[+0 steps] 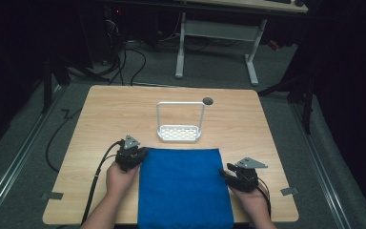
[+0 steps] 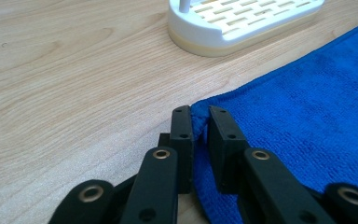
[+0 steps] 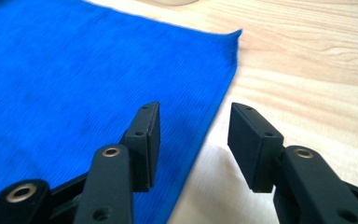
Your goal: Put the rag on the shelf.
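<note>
1. We see a white rack with a slotted base and a tall wire hoop standing upright on the wooden worktop.
2. We see a dark round hole in the worktop just beside the hoop's top corner.
3. We see a white-legged desk on the grey floor beyond.

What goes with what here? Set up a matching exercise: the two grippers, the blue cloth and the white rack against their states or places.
Things:
1. left gripper
2. right gripper
3. blue terry cloth
4. white slotted plastic rack with a wire hoop handle

States or places:
A. jaws apart over the cloth's side edge, pinching nothing
B. stands on the wooden table beyond the cloth
C. jaws pinched on a cloth corner
D. lies flat, near edge hanging off the table

Pairs: 1-C, 2-A, 3-D, 4-B
</note>
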Demonstrator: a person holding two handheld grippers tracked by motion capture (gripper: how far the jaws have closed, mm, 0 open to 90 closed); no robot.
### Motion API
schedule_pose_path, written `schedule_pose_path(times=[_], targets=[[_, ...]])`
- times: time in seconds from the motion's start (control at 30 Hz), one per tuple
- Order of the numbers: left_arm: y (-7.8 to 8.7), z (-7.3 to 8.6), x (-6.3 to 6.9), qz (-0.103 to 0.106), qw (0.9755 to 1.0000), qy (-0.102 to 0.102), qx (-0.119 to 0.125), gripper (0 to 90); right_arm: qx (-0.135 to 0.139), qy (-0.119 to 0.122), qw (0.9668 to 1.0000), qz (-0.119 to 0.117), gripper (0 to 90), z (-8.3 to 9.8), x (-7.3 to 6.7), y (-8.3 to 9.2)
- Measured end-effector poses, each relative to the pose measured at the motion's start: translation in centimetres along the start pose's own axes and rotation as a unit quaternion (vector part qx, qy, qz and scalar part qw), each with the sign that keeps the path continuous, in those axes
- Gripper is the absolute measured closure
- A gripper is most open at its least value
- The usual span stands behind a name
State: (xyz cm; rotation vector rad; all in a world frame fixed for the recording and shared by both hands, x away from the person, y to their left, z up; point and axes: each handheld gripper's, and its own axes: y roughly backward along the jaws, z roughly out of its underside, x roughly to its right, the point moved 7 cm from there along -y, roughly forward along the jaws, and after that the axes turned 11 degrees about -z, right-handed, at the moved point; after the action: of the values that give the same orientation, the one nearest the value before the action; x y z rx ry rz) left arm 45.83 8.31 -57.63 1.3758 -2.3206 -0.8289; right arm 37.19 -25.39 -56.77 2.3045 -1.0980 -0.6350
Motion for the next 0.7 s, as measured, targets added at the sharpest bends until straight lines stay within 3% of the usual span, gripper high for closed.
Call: schedule_pose_path(times=[0.13,0.3,0.57,0.7], targets=[[0.0,0.0,0.1,0.002,1.0,-0.003,-0.002,81.4,0.0,-0.001,0.9999,0.016,51.5,-1.4,1.2,-1.1],[0.0,0.1,0.0,0.005,1.0,0.0,-0.003,81.5,-0.022,0.0,0.9994,0.025,55.1,-2.5,2.4,-3.2],[0.0,0.1,0.1,0.003,1.0,-0.004,-0.004,81.8,-0.024,-0.005,0.9994,0.023,55.0,-3.9,3.0,-5.3],[0.0,0.1,0.1,0.004,1.0,-0.006,-0.005,81.9,-0.019,0.001,0.9992,0.036,63.0,-3.9,3.1,-5.5]])
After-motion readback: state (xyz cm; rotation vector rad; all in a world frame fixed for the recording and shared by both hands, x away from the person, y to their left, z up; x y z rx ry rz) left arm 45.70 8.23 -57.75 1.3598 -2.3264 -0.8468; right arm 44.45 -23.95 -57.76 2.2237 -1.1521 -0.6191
